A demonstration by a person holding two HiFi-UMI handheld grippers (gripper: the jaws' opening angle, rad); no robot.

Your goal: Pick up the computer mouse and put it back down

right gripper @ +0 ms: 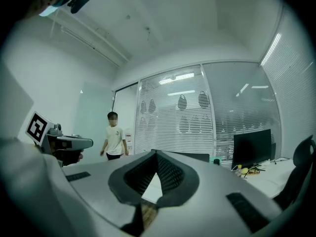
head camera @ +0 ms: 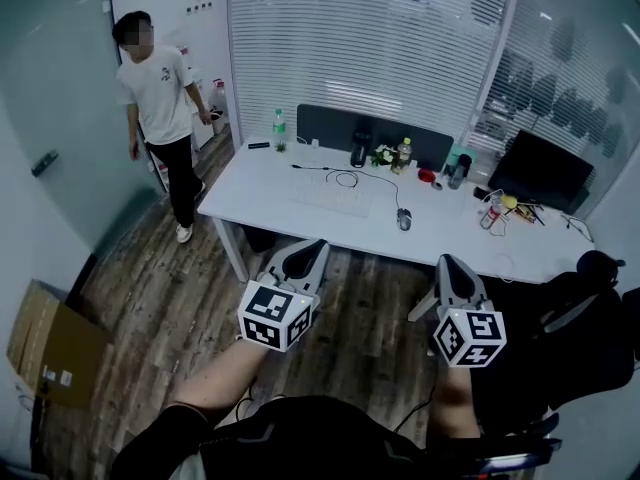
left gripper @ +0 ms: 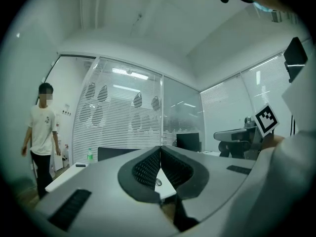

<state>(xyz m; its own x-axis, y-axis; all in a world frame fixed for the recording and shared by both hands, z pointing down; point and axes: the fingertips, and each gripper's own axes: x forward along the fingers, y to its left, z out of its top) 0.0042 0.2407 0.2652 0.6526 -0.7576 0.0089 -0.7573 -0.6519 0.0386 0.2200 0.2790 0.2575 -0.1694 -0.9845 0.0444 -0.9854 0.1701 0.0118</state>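
Note:
The grey computer mouse [head camera: 403,218] lies on the white desk [head camera: 260,193], its cable running back toward a white keyboard [head camera: 330,196]. My left gripper [head camera: 316,247] is shut and empty, held level over the wooden floor short of the desk's front edge. My right gripper [head camera: 446,262] is likewise shut with nothing in it, near the desk's front right. In the left gripper view the jaws [left gripper: 160,150] meet tip to tip, with a strip of desk showing below them. The right gripper view shows its jaws [right gripper: 157,155] closed the same way.
A person in a white T-shirt [head camera: 158,96] stands at the desk's left end. A black monitor [head camera: 541,172], bottles [head camera: 279,130] and small clutter sit along the back. A black office chair [head camera: 585,313] is at my right, a cardboard box [head camera: 52,346] at the left.

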